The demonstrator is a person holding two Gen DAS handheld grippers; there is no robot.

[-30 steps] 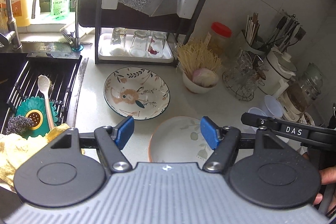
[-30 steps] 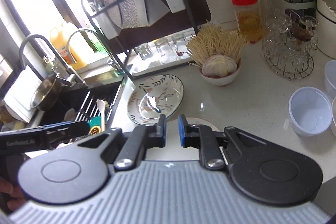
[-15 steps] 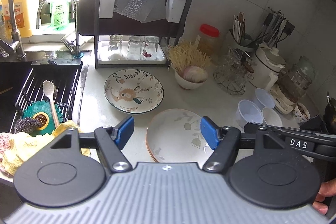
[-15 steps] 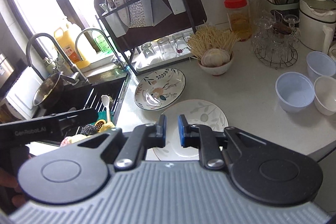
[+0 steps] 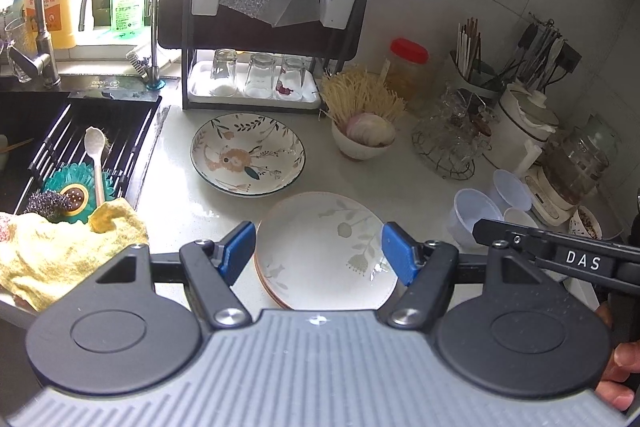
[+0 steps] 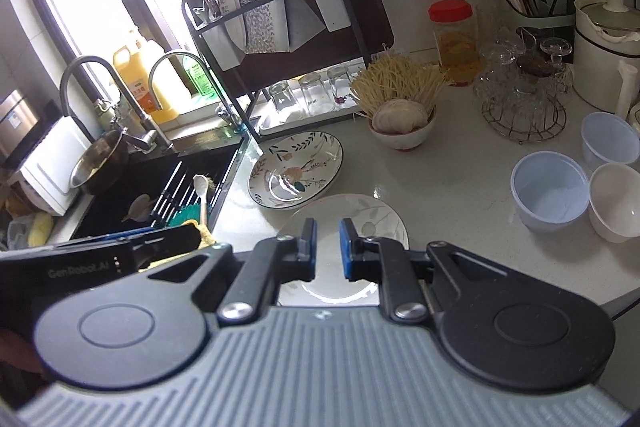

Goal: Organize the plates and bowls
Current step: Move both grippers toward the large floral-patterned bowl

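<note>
The left tool [image 5: 319, 254] hangs above the tabletop [image 5: 408, 183] with its blue-padded fingers [image 5: 239, 250] spread wide and nothing between them. Seen past the fingers, a white plate with a pale leaf print [image 5: 326, 251] lies flat at the near edge of the tabletop; a thin orange-brown rim shows along its left side, but whether a second plate lies beneath cannot be told.

The right tool [image 6: 327, 247] hovers over the same white plate [image 6: 348, 215], its fingers drawn close with only a narrow gap between them and nothing in the gap. The body of the right tool, marked DAS, reaches into the left wrist view from the right side, gripped by a hand [image 5: 618, 375].

Just beyond the white plate sits a deeper floral plate [image 5: 247, 154], near it but not touching in the left wrist view. Behind the floral plate stands a black dish rack [image 5: 268, 27] with three upturned glasses [image 5: 258, 75] on its tray. To the right of the floral plate, a small bowl holding dry noodles and an onion [image 5: 366, 135] rests on the tabletop.

Further right, well apart from the plates, three small bowls cluster together: a bluish plastic bowl [image 6: 550, 191], a second bluish one [image 6: 610, 143] behind it, and a white bowl [image 6: 616, 203] just beside them.

To the left, the sink [image 5: 60, 147] holds a rack with a white spoon [image 5: 96, 163], and a yellow cloth [image 5: 68, 251] lies over its near corner.
</note>
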